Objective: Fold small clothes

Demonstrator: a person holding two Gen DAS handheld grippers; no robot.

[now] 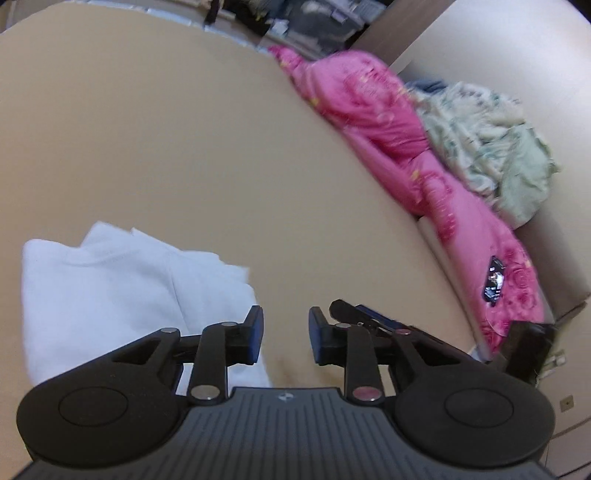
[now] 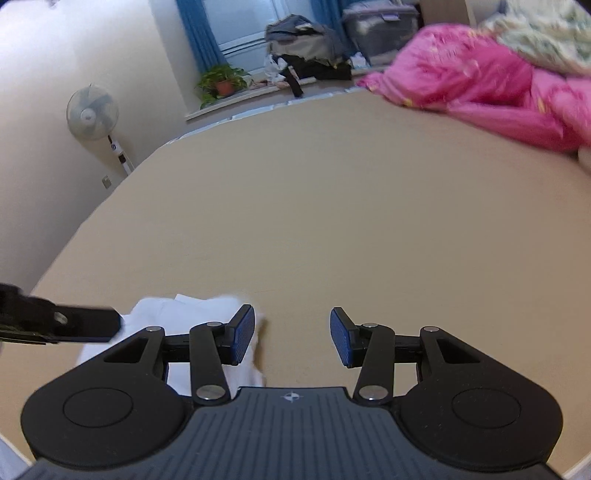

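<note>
I was working in a home bedroom: a wide bed under a tan sheet (image 2: pixel 295 206), a crumpled pink floral quilt (image 1: pixel 373 122) at its far right, a pedestal fan (image 2: pixel 92 110) and a potted plant (image 2: pixel 221 83) by the blue-curtained window (image 2: pixel 255 26).

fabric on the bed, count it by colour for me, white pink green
white: 1, the garment lying near both open grippers, left and right
pink: 1, the quilt along the far side of the bed
green: 1, the pale blanket heaped against the quilt
total: 3
</note>
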